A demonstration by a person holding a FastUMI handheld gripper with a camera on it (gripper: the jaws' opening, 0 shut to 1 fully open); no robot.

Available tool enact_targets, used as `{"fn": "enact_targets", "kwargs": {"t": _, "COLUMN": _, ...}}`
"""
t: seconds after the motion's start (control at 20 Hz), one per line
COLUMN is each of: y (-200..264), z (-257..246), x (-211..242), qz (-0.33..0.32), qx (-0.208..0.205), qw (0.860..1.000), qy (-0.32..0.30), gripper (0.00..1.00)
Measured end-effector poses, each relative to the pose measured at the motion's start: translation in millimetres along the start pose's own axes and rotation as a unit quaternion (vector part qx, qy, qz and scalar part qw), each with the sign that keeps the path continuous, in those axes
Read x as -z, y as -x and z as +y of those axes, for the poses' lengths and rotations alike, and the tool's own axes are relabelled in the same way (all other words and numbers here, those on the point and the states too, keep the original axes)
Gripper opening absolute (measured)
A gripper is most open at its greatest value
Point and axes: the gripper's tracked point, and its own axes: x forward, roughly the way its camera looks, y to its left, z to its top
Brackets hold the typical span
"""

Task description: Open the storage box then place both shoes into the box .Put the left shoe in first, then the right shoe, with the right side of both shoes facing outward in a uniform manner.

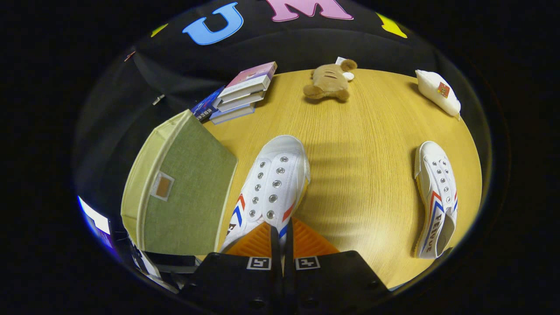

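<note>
A white canvas shoe [273, 183] with red and blue stripes hangs above the wooden table [363, 183], toe pointing away from me. My gripper [280, 236] is shut on its heel end, both fingers pressed close together on the rim. To its left stands the green fabric storage box [183, 197], its lid closed, with a small label patch on the lid. The second white shoe [437, 197] lies on its side on the table, far to the right of my fingers.
A stack of books [243, 92] lies beyond the box near the table's back edge. A brown plush bear [329, 81] sits at the back middle. A white pouch [439, 92] lies at the back right.
</note>
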Motion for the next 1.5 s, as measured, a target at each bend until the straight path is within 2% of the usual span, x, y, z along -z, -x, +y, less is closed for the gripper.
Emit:
{"fn": "enact_targets", "kwargs": {"t": 0.3, "y": 63.5, "z": 44.2, "x": -56.7, "qz": -0.038, "qx": -0.047, "qw": 0.998, "qy": -0.010, "gripper": 0.05}}
{"fn": "enact_targets", "kwargs": {"t": 0.5, "y": 95.5, "z": 100.0, "x": -89.2, "qz": -0.057, "qx": -0.094, "qw": 0.994, "qy": -0.019, "gripper": 0.05}}
{"fn": "enact_targets", "kwargs": {"t": 0.65, "y": 102.5, "z": 154.4, "x": -103.1, "qz": -0.055, "qx": -0.137, "qw": 0.988, "qy": -0.035, "gripper": 0.05}}
{"fn": "enact_targets", "kwargs": {"t": 0.75, "y": 93.7, "z": 185.4, "x": -103.4, "qz": -0.051, "qx": -0.150, "qw": 0.987, "qy": -0.019, "gripper": 0.05}}
{"fn": "enact_targets", "kwargs": {"t": 1.05, "y": 46.5, "z": 252.9, "x": -69.0, "qz": -0.022, "qx": -0.145, "qw": 0.989, "qy": -0.003, "gripper": 0.05}}
{"fn": "enact_targets", "kwargs": {"t": 1.5, "y": -25.4, "z": 272.9, "x": -36.7, "qz": -0.004, "qx": -0.074, "qw": 0.997, "qy": 0.012, "gripper": 0.05}}
